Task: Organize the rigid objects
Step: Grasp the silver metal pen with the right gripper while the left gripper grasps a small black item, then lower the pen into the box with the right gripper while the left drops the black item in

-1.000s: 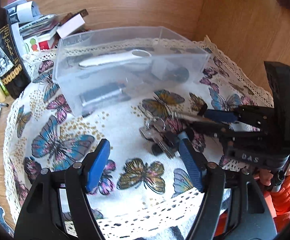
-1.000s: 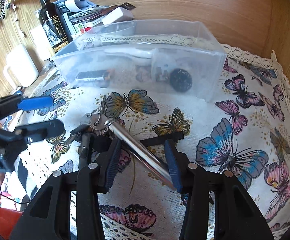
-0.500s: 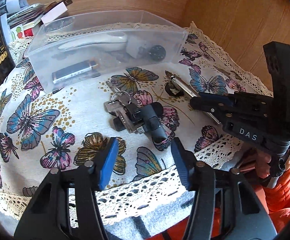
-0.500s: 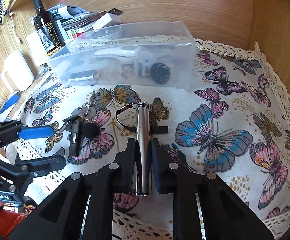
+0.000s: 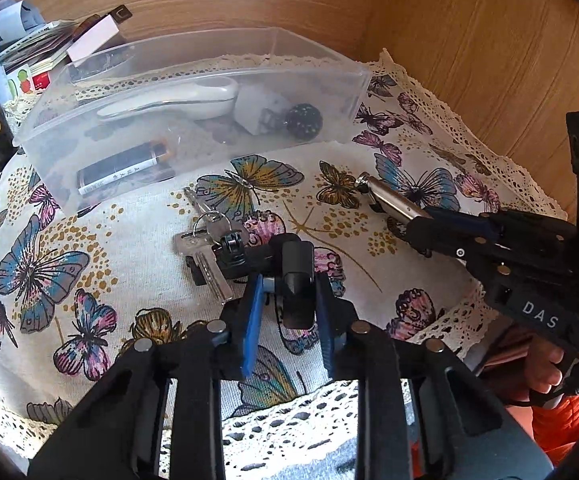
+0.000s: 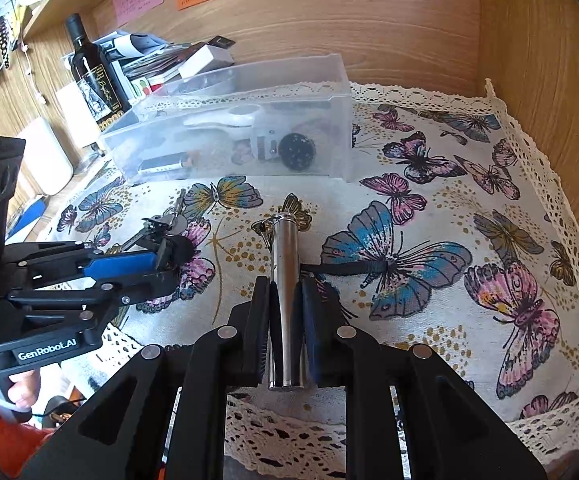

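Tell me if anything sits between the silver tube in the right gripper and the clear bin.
Nothing visible does. The silver tube points toward the clear bin across bare butterfly cloth. The keys lie off to its left, at the left gripper.

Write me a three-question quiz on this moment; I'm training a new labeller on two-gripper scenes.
1. True or false: the right gripper is shut on the silver metal cylinder.
2. What does the left gripper close around: A) the battery, B) the black fob joined to the keys, C) the white-handled tool?
3. Where does the dark speckled ball lie?

Key: 1 true. 2 B. 3 Inside the clear plastic bin, beside a white block.
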Demonstrator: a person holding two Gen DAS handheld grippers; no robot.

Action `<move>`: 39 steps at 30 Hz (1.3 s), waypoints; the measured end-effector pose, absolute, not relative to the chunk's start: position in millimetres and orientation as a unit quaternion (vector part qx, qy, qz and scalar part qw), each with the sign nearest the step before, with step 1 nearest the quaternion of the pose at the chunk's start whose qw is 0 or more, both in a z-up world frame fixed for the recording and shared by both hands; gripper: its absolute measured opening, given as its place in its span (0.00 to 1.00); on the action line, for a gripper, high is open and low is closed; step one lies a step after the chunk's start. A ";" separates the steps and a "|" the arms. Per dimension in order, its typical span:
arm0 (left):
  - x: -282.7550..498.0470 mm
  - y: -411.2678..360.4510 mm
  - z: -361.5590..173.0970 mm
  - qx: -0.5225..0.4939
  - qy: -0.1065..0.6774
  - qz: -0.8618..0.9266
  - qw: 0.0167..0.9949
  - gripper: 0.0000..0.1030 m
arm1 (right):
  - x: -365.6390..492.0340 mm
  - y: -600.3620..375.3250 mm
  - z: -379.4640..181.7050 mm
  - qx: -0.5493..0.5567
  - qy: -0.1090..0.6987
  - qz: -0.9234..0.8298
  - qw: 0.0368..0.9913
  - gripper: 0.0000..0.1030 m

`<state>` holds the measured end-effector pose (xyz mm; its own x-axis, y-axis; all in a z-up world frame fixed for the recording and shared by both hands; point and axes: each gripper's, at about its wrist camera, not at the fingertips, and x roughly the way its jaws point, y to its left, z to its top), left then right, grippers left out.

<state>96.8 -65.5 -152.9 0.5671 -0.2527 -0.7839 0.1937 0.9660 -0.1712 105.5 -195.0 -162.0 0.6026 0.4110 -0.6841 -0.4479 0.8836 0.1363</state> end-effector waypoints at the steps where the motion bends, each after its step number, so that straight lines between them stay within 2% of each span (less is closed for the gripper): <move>1: 96.3 -66.3 -152.5 -0.029 0.446 -0.126 0.885 0.24 | 105.2 -195.7 -160.2 -0.023 0.373 0.240 0.896 0.14; 8: 94.5 -64.7 -141.2 -0.028 0.429 -0.127 0.894 0.24 | 104.8 -199.0 -145.7 -0.015 0.351 0.236 0.906 0.14; 23: 93.9 -15.1 -81.9 -0.051 0.343 -0.102 0.932 0.24 | 110.7 -192.6 -105.9 -0.016 0.295 0.232 0.927 0.14; 39: 133.2 39.0 -63.7 -0.048 0.321 -0.065 0.944 0.24 | 141.1 -162.2 -65.7 -0.017 0.246 0.234 0.940 0.14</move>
